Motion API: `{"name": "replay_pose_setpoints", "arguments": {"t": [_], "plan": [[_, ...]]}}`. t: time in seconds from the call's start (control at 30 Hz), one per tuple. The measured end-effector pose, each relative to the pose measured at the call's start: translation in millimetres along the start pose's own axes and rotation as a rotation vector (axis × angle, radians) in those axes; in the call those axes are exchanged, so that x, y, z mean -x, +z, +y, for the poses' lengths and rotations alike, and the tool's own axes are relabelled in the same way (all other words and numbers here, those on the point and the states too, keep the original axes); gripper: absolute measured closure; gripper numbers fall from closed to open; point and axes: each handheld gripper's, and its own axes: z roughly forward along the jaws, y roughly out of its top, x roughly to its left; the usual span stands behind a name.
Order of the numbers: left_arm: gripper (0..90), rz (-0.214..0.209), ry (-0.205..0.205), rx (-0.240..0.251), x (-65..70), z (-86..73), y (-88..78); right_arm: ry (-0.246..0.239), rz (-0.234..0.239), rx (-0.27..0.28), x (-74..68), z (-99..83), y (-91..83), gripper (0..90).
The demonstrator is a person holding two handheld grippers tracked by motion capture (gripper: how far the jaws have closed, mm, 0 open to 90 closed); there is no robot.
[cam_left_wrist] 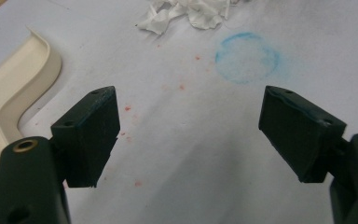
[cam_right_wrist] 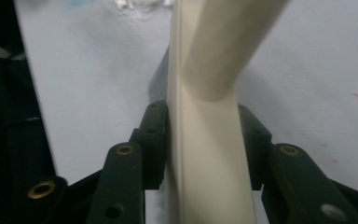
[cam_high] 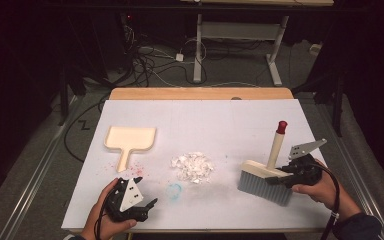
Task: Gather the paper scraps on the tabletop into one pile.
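A cream hand brush (cam_high: 261, 171) with grey bristles and a red-tipped handle stands on its bristles at the right of the white table sheet. My right gripper (cam_high: 281, 176) is shut on its cream head block, and in the right gripper view both pads of the right gripper (cam_right_wrist: 203, 140) press the block's sides (cam_right_wrist: 209, 177). A cream dustpan (cam_high: 130, 138) lies flat at the left, its edge (cam_left_wrist: 9, 93) near my left gripper (cam_left_wrist: 191, 126). The left gripper (cam_high: 142, 192) rests open near the front edge with nothing between its fingers. A pile of white paper scraps (cam_high: 192, 166) sits mid-table.
A faint blue chalk ring (cam_high: 174, 191) is drawn in front of the scraps, also ahead of the left gripper as the ring (cam_left_wrist: 247, 58). Red specks (cam_left_wrist: 182, 87) dot the sheet by the dustpan handle. The wooden table edge (cam_high: 200, 93) runs along the back.
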Motion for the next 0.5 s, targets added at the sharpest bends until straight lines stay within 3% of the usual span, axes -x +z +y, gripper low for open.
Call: {"name": "replay_pose_setpoints", "arguments": {"t": [0.03,0.13,0.2,0.33,0.4,0.43,0.47,0.5], "plan": [[19.5,-0.002,0.000,-0.003,0.0,0.0,1.1,-0.010,-0.056,-0.034,2.6,2.4,2.3,55.2],[19.5,-0.004,0.000,-0.004,0.3,-0.1,1.5,0.008,-0.186,-0.056,5.4,6.0,2.3,46.3],[19.4,-0.004,0.004,-0.007,0.6,-0.2,1.4,0.029,-0.268,-0.050,8.7,6.7,1.1,47.9],[19.5,-0.010,0.000,-0.005,0.9,-0.4,2.0,0.045,-0.305,-0.019,13.1,6.2,1.2,50.1],[19.4,-0.012,0.002,-0.007,1.2,0.0,2.7,0.045,-0.356,-0.034,16.1,6.7,6.0,54.2],[19.5,-0.012,0.004,-0.008,1.4,0.1,2.8,0.042,-0.447,-0.036,17.9,8.5,11.0,63.2],[19.4,-0.012,0.005,-0.008,1.7,0.2,2.8,0.047,-0.480,-0.028,20.0,8.8,12.0,67.9],[19.4,-0.013,0.006,-0.007,1.8,0.1,2.7,0.047,-0.480,-0.028,20.0,8.8,12.0,67.9]]}}
